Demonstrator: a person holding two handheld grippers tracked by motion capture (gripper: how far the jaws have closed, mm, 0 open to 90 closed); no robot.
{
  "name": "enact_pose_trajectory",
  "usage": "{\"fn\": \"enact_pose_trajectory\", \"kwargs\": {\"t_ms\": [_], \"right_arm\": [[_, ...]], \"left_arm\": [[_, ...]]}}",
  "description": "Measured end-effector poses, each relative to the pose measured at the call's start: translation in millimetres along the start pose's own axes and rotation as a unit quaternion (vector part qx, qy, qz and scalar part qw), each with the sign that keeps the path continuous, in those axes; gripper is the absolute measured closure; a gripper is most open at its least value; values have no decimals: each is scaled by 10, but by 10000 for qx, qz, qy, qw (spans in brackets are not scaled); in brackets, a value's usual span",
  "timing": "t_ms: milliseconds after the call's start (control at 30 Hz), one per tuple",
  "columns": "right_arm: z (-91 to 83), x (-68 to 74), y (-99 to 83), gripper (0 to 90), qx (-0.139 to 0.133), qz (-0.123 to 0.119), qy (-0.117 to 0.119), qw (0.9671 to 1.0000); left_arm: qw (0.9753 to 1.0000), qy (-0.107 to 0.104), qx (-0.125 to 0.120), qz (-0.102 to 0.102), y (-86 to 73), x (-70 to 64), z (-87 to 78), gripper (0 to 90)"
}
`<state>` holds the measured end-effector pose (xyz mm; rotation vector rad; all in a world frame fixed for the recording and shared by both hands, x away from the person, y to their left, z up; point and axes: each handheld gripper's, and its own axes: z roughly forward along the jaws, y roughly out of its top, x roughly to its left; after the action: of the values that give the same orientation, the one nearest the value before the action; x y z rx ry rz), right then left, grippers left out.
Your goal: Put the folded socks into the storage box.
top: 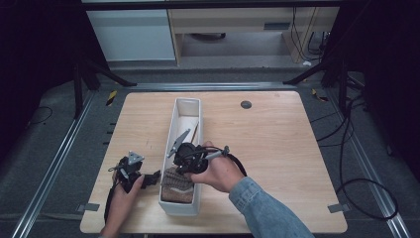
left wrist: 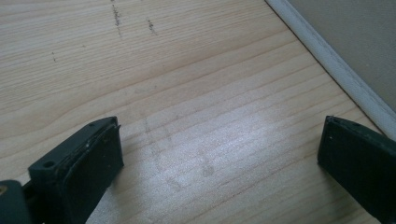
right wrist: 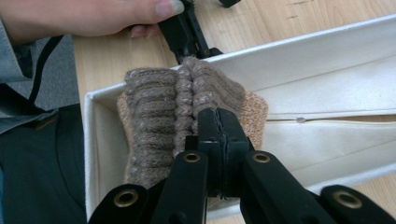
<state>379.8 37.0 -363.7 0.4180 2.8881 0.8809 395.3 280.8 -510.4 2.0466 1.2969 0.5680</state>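
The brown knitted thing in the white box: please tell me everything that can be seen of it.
The brown knitted thing looks like thick ribbed wool, folded or bunched, with a lighter orange-tan layer showing beneath its edges. It lies at the near end of the long white box, against the end wall. The right gripper reaches down onto it, fingers pressed together, seemingly pinching a ridge of the knit.

The left hand [top: 120, 196] holds the left gripper [top: 148, 179] low at the near left, its fingers [left wrist: 88, 158] spread wide apart. The right hand [top: 220, 171], forearm in a denim sleeve [top: 262, 208], comes in from the near right, tilting the right gripper [right wrist: 218, 126] down, fingers pressed together.
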Motion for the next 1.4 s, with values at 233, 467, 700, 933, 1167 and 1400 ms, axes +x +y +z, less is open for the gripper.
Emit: {"fn": "enact_pose_trajectory", "kwargs": {"t_ms": [233, 467, 700, 933, 1167, 1400], "right_arm": [[47, 44, -31, 900, 15, -30, 78, 10000], [73, 82, -32, 900, 46, -86, 102, 9999], [63, 126, -49, 900, 41, -130, 153, 9998], [156, 185, -100, 899, 190, -180, 240, 9994], [169, 192, -109, 900, 191, -201, 270, 9992], [221, 215, -146, 900, 213, -189, 323, 9991]], "left_arm": [[10000, 0, 1, 3, 0, 0, 0, 0], [10000, 0, 1, 5, 0, 1, 0, 0], [10000, 0, 2, 3, 0, 1, 0, 0], [10000, 1, -3, -3, 0, 0, 1, 0], [10000, 1, -5, -6, 0, -1, 1, 0], [10000, 0, 14, 8, 1, 1, -1, 0]]}}
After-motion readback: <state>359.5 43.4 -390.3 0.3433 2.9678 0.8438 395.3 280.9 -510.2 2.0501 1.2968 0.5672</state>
